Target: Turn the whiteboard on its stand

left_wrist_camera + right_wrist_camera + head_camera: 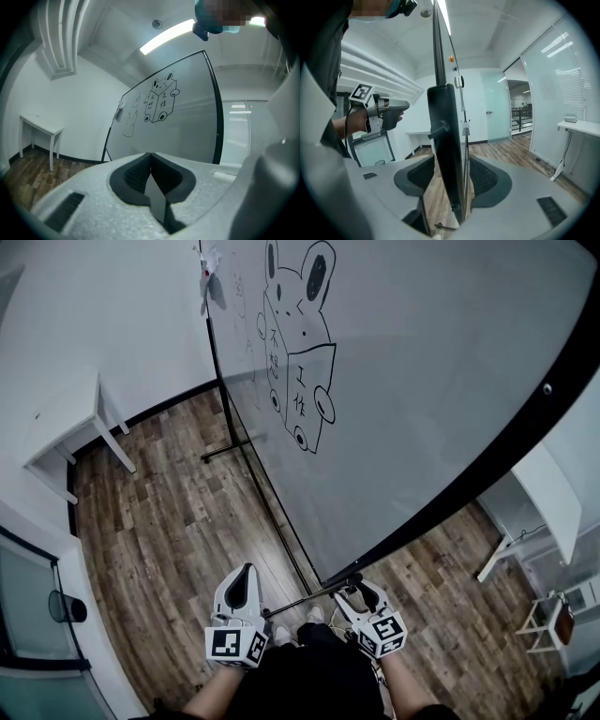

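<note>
At the bottom centre of the head view, the right gripper [360, 592] sits at the lower corner of the whiteboard [422, 381], where the board's black frame comes down toward the person. In the right gripper view its jaws stand wide apart, one on either side of that frame edge. The dark ribbed pads [485, 176] are clear of the frame, with a strip of wood floor [429, 192] showing between the left pad and the board and a narrow gap on the other side. So this tool is released, astride the board but not clamping it.

To the left of it in the head view, the left gripper [246, 573] hangs over the floor, apart from the board. In its own view the jaws meet along a single seam with nothing between them, fully clenched and empty. It points toward the board's drawn face from a distance.

The whiteboard fills the upper right of the head view, tilted on its black stand [225, 381], whose foot bar [230, 451] rests on the floor at centre left. A rabbit-in-a-box drawing [300, 343] with handwritten characters sits near the board's top left. A small white table [70, 423] stands against the wall at the far left, and a white desk [553, 502] lies at the right edge.
</note>
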A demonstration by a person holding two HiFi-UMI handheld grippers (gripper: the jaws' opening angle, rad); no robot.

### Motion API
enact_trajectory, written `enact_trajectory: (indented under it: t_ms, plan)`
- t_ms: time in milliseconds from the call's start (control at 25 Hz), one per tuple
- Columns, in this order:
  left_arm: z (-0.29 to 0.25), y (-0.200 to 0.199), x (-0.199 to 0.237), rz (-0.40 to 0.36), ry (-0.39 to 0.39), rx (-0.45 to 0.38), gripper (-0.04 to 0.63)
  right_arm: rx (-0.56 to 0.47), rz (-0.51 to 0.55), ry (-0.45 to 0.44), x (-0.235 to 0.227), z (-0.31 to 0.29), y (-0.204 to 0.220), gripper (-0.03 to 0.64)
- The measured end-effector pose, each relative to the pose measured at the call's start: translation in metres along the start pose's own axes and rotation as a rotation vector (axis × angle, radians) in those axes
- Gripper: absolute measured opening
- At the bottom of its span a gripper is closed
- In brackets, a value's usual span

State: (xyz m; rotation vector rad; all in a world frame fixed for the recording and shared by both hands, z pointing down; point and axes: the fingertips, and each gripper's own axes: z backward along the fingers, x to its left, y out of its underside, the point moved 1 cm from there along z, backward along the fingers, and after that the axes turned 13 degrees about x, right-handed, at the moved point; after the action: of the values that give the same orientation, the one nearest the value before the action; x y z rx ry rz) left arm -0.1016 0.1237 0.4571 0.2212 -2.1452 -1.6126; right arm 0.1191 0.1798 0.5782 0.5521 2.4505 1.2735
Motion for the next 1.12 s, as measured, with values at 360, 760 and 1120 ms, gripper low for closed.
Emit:
enact_trajectory:
  t_ms: [360,760,1120]
  plan:
    - [-0.003,0.000,-0.015,-0.028,0.026,0.004,0.017,-0.139,-0.123,0.077,0.000,0.050,-0.036,0.216]
    - [-0.002,0.001,-0.037,-0.032,0.065,0.008,0.017,-0.170,-0.221,0.299,-0.023,0.074,-0.046,0.075]
    - [-0.006,0.014,-0.054,-0.043,0.107,0.036,0.017,-0.190,-0.239,0.356,-0.035,0.076,-0.048,0.012]
